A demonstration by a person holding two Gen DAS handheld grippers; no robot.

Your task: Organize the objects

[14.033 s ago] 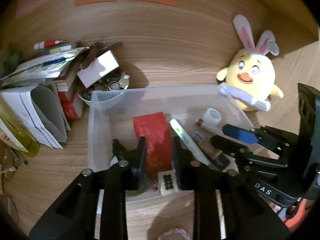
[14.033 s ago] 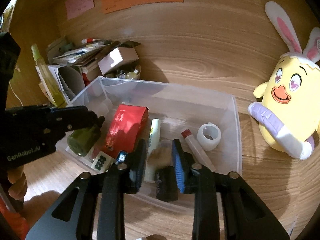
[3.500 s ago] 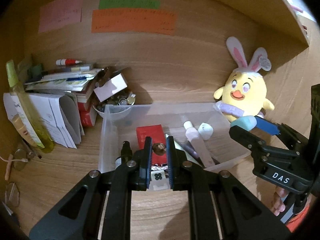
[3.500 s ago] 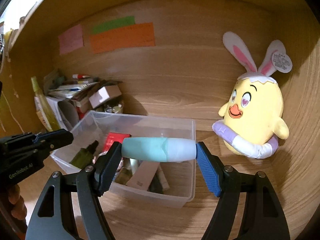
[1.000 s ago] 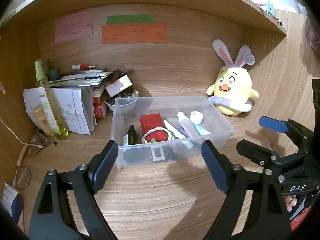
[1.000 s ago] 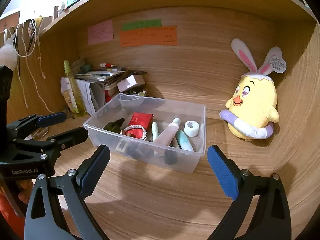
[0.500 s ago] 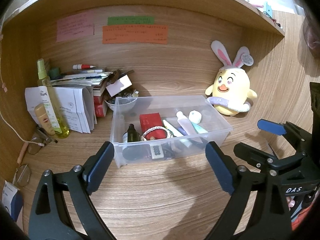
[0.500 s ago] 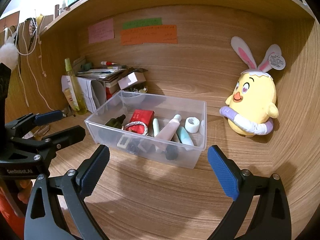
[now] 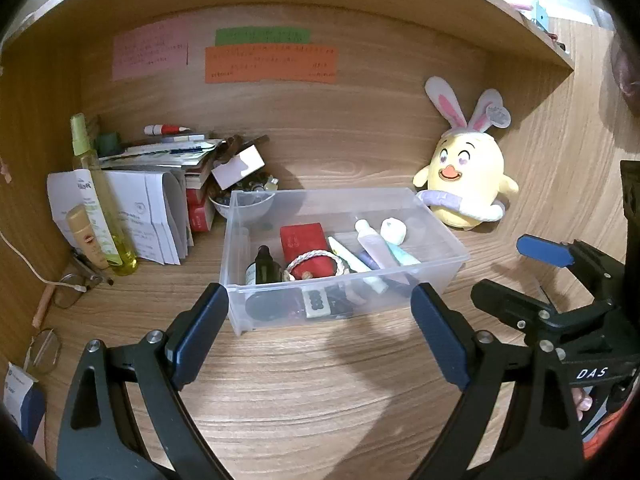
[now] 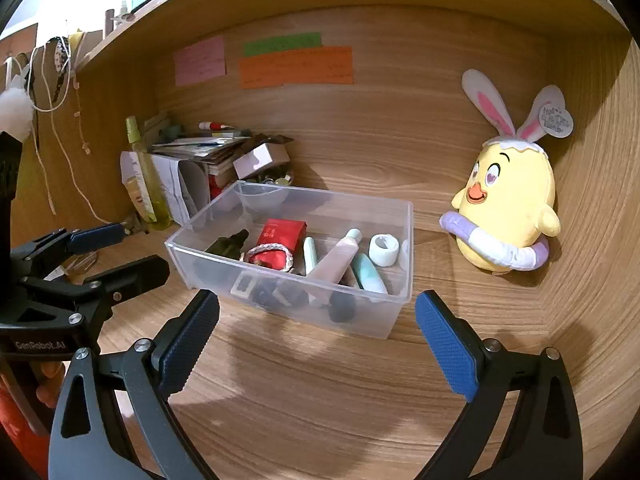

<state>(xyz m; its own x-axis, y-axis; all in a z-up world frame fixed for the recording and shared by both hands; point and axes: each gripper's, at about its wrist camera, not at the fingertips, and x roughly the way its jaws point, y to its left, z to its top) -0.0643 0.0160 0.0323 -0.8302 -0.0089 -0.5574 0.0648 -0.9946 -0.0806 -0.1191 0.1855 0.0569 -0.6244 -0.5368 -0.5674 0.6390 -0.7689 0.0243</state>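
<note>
My left gripper (image 9: 320,336) sits low in the left wrist view with its fingers spread wide and nothing between them; my right gripper (image 10: 318,338) is the same in its own view, fingers splayed far apart and holding nothing; both hang above the bare wooden desk (image 9: 312,408), short of the clear plastic bin (image 9: 448,246), which stands in the middle of each frame.

In the left wrist view the right gripper also shows at the right edge, its blue pad raised and its fingers apart; in the right wrist view the left gripper shows at the left edge, likewise parted.

Inside the bin, seen from the left wrist, a dark dropper bottle (image 9: 263,266) lies at the left; beside it a red packet (image 9: 302,238) with a white braided band (image 9: 316,258) draped over its near end; to the right lie a pale pink tube (image 9: 374,242), a teal tube (image 9: 404,256) and a small white tape roll (image 9: 393,231); darker small things crowd the front wall, too blurred through the plastic to name.

A yellow plush chick (image 9: 466,178) with rabbit ears sits upper right of the bin, apart from it; a tall yellow-green spray bottle (image 9: 98,200) stands at the left edge beside a stack of papers (image 9: 156,200); coloured notes (image 9: 270,60) hang on the back wall at the top of the frame.
</note>
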